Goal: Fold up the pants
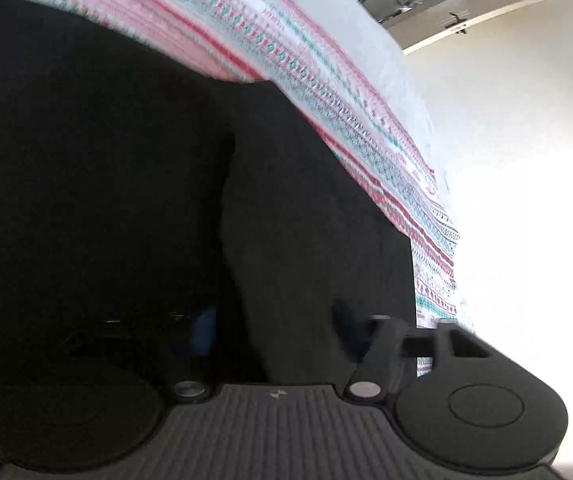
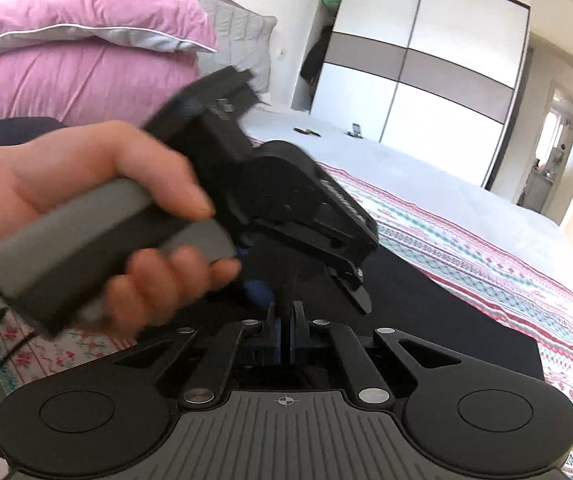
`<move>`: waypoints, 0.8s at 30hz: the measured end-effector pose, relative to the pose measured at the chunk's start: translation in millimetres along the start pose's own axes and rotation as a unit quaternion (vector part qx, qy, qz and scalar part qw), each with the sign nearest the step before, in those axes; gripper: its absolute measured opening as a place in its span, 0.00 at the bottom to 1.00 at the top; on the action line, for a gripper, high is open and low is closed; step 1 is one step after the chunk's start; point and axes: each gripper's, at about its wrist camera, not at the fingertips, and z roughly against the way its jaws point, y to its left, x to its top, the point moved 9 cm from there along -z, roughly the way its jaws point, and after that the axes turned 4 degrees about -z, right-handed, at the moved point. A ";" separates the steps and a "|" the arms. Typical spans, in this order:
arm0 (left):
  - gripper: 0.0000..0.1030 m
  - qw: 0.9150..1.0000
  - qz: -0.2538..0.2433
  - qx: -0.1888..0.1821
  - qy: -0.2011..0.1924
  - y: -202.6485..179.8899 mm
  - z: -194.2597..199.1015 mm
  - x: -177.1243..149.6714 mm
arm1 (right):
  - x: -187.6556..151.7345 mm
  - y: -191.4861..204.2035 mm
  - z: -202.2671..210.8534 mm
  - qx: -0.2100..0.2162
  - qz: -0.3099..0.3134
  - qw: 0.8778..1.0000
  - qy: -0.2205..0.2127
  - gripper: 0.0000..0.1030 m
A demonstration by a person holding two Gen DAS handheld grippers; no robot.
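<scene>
Both tongs sit low over the black pants on the striped bedspread. Right tongs pinched shut on a fabric ridge; left tongs state unreadable against dark cloth. Risk: thin pinch slips, fold collapses.

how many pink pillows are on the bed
2, stacked at the head of the bed in the right wrist view: the upper pillow lies on the lower pillow. The hand may hide more.

No readable text anywhere. White lettering on side of my left tongs, seen from right wrist cam, too blurred to make out. Small crosshair mark on my right tongs body, no chars.
</scene>
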 end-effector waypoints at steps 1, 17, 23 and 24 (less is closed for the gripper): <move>0.06 1.000 -0.009 0.005 0.004 0.2 -0.5 2.3 | 0.4 4.2 -0.2 0.003 0.003 1.000 0.001 0.03; 0.01 0.967 -0.182 0.157 -0.080 52.8 87.3 50.7 | 13.2 44.4 -38.6 0.103 -0.008 0.995 0.016 0.26; 0.01 0.965 -0.132 0.207 -0.092 115.7 125.0 58.4 | 13.2 34.5 -34.6 0.119 -0.015 0.993 0.021 0.45; 0.01 0.965 -0.126 0.209 -0.097 120.9 131.5 59.1 | 13.4 31.5 -38.1 0.115 -0.020 0.993 0.025 0.45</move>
